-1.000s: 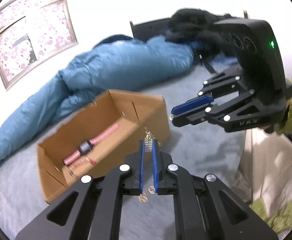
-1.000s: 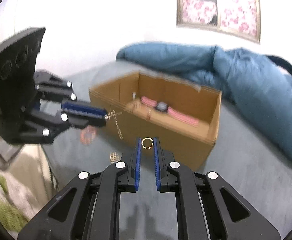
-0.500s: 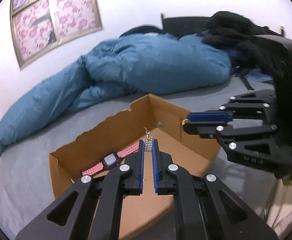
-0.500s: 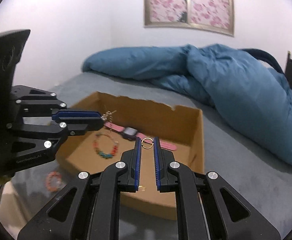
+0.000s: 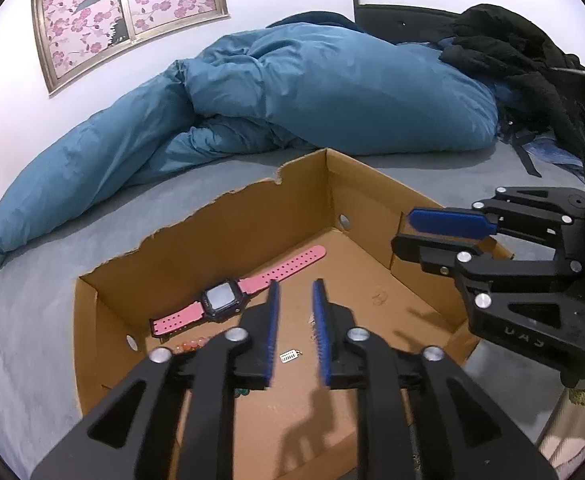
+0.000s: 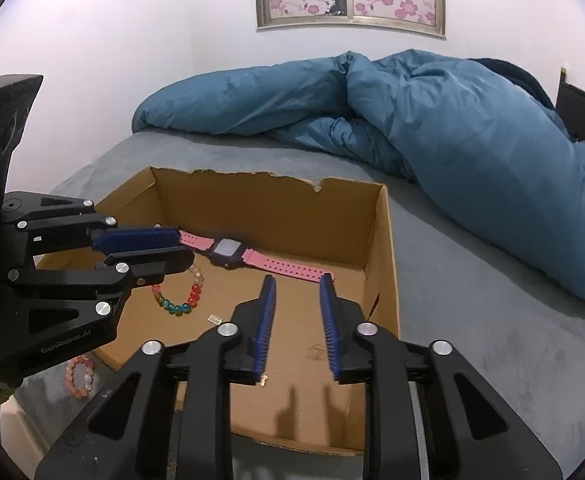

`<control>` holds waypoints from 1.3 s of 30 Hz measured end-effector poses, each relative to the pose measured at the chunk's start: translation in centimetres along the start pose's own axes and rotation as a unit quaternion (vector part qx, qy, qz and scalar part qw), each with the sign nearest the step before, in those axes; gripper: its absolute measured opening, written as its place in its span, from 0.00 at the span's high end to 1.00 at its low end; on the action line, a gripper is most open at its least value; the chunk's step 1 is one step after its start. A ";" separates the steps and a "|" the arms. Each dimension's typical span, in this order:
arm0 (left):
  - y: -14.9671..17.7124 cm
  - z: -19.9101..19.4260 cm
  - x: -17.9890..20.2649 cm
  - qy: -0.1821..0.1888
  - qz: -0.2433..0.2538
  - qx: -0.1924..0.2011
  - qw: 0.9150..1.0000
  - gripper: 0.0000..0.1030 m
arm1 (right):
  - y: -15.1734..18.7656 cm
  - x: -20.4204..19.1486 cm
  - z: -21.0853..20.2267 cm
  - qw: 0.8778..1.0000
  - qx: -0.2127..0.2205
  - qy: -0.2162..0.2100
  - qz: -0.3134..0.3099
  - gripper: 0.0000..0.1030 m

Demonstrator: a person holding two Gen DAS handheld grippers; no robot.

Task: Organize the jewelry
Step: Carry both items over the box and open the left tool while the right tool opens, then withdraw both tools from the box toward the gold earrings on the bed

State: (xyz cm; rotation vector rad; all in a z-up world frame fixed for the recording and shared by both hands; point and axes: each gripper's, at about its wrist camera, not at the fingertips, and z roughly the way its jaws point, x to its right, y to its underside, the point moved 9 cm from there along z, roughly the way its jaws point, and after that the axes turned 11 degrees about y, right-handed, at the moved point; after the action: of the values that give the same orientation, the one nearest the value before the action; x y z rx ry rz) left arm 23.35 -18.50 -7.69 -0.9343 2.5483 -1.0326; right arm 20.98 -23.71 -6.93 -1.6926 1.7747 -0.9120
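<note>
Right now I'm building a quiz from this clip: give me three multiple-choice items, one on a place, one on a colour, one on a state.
1. Where does the watch lie?
A. on the duvet
B. inside the cardboard box
C. on the floor

2. What colour is the watch strap?
A. pink
B. green
C. white

3. How stand the jaws of the right gripper?
A. shut on a ring
B. shut on the watch
C. open, holding nothing

Answers: 1 B, it rests on the box floor by the far wall; 2 A, both strap halves are pink; 3 C, a clear gap shows between its blue pads.
</note>
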 end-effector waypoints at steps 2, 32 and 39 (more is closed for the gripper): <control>-0.1 -0.5 -0.1 -0.004 -0.001 0.008 1.000 0.72 | -0.1 0.1 -0.4 1.000 0.006 -0.002 0.001 0.73; 10.9 -12.4 5.5 0.069 -0.011 0.041 0.997 0.68 | 7.8 -2.0 -10.0 0.990 0.016 -0.125 -0.069 0.61; 13.6 -9.0 6.9 0.090 0.020 0.006 0.996 0.68 | 11.3 -3.8 -8.3 0.984 -0.032 -0.150 -0.091 0.63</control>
State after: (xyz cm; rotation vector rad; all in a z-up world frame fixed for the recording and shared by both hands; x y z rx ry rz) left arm 7.72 -10.66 -10.49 -0.8163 2.6900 -1.1690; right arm 7.73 -19.00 -10.53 -1.9434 1.4827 -0.6376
